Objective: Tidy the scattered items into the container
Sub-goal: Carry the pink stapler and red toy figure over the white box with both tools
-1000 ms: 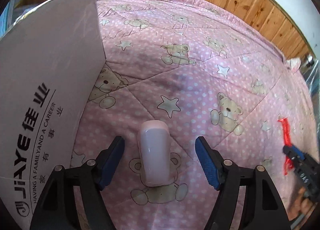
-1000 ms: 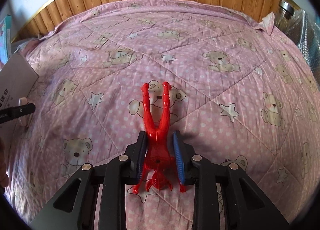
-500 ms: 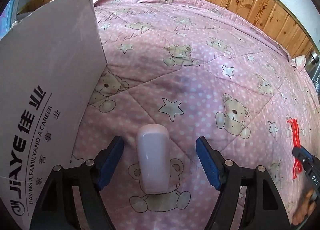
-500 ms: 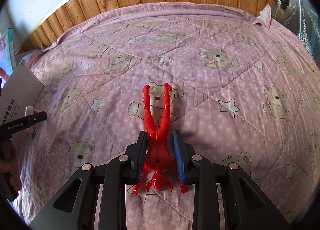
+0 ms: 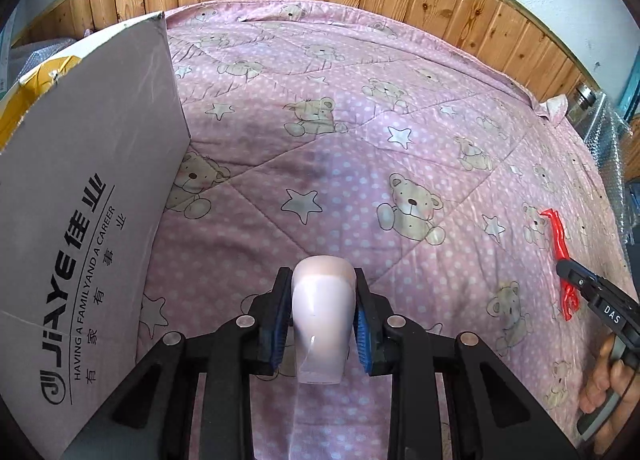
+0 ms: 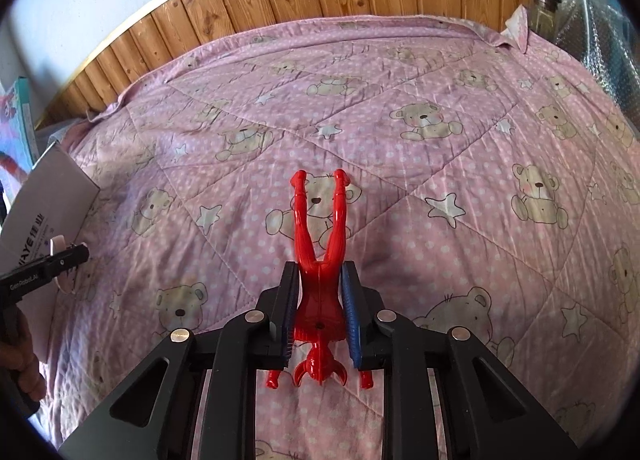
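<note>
Box standing at left on bed. Left gripper pinching pink bottle beside it; right gripper clamped on red figure, above quilt.

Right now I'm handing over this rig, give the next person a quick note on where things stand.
Left gripper: shut on the pale pink bottle, beside the cardboard box.
Right gripper: shut on the red toy figure, legs pointing forward over the quilt.
Done: both items gripped.
Left: carry each to the box, drop it in. What the box already holds is not visible.
</note>
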### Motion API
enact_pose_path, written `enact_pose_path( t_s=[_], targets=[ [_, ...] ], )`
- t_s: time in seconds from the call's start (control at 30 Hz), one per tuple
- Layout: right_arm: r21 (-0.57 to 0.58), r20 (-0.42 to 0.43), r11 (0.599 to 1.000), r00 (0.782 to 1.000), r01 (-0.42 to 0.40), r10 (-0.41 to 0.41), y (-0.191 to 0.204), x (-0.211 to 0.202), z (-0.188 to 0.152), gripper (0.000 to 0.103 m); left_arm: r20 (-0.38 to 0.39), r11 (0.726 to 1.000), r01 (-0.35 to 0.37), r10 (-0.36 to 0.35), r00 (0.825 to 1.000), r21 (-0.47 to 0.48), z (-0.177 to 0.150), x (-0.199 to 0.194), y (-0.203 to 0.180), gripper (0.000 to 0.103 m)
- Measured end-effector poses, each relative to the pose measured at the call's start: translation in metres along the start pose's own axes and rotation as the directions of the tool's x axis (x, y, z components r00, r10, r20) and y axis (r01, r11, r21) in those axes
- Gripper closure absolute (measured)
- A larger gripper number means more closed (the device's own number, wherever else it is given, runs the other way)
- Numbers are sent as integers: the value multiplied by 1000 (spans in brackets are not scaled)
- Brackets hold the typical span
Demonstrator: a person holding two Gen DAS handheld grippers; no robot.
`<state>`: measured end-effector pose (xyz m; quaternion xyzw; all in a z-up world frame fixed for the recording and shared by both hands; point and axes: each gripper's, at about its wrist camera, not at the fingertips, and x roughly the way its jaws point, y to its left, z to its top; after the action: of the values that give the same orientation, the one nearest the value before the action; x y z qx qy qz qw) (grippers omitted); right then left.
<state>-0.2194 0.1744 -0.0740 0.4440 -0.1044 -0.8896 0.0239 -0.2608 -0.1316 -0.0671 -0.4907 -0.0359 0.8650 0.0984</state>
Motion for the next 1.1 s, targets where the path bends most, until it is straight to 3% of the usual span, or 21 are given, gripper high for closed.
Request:
enact_pose_path(
  t_s=[0.27, 0.7, 1.1],
  targets=[
    [45, 26, 997, 998, -56, 55, 18, -30, -4, 82, 29, 998, 56, -56, 998, 19, -3, -34, -5, 74],
    [43, 30, 991, 992, -124, 123, 68, -70, -24, 82, 28, 997, 60, -61, 998, 45, -29, -89, -7, 74],
    [-63, 53, 983, 983, -171, 174, 142, -115, -41, 82, 100, 991, 118, -125, 987, 67, -46, -150, 1, 74]
  ],
)
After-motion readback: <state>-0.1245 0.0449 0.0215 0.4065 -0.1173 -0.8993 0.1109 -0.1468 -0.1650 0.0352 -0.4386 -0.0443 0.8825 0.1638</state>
